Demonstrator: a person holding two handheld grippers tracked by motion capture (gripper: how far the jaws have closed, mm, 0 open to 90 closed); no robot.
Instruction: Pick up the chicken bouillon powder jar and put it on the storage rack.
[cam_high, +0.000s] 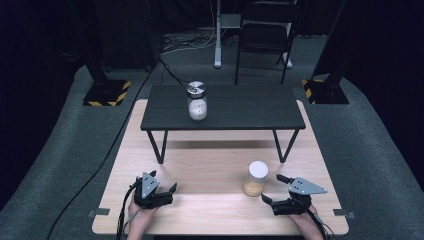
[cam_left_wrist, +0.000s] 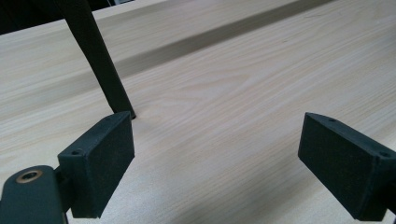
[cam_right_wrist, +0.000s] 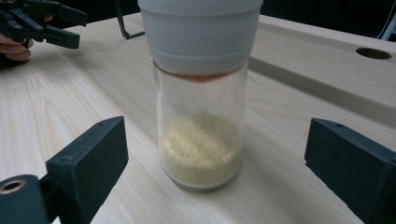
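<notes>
- Your right gripper (cam_high: 274, 190) held its fingers wide, just right of the white-capped jar (cam_high: 256, 178), not touching it.
- Your left gripper (cam_high: 161, 186) rested near-left on the table (cam_high: 210, 165), fingers wide, empty.

A glass jar (cam_right_wrist: 201, 102) with a white lid stands upright on the pale wooden tabletop (cam_right_wrist: 84, 93), yellowish grains lying in its bottom. The right gripper (cam_right_wrist: 215, 158) has its black fingers (cam_right_wrist: 91, 161) spread wide either side of the jar, clear of the glass. At ten o'clock, well apart, the left gripper (cam_right_wrist: 44, 23) shows in a hand.
</notes>
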